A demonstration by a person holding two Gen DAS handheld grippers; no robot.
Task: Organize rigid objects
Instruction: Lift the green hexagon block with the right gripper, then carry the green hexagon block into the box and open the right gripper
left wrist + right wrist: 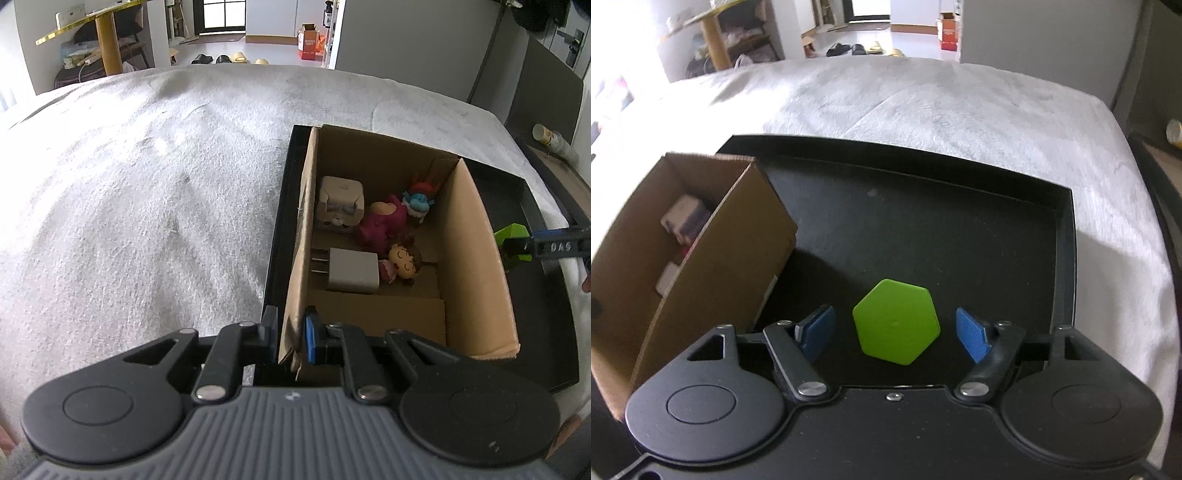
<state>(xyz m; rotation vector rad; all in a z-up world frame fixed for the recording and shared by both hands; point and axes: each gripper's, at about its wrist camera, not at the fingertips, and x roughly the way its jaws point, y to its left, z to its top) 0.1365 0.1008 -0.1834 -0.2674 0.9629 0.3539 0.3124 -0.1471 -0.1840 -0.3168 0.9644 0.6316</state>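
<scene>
A cardboard box (476, 236) stands inside a black tray (546, 295) on a white cloth. It holds a white charger (354, 275), a white adapter (341, 201) and three small figurines (388, 225). My left gripper (290, 338) is shut on the box's left wall (299, 258). In the right wrist view, a green hexagonal block (897, 321) lies on the tray (923, 221) between the open fingers of my right gripper (895, 334). The fingers are apart from the block. The box (713, 258) is to its left. The left wrist view shows the block (511, 242) beside the box's right wall.
The white cloth (147, 184) covers the surface around the tray. A paper cup (554, 142) lies at the far right beyond the cloth's edge. A room with a table, shoes and boxes lies behind.
</scene>
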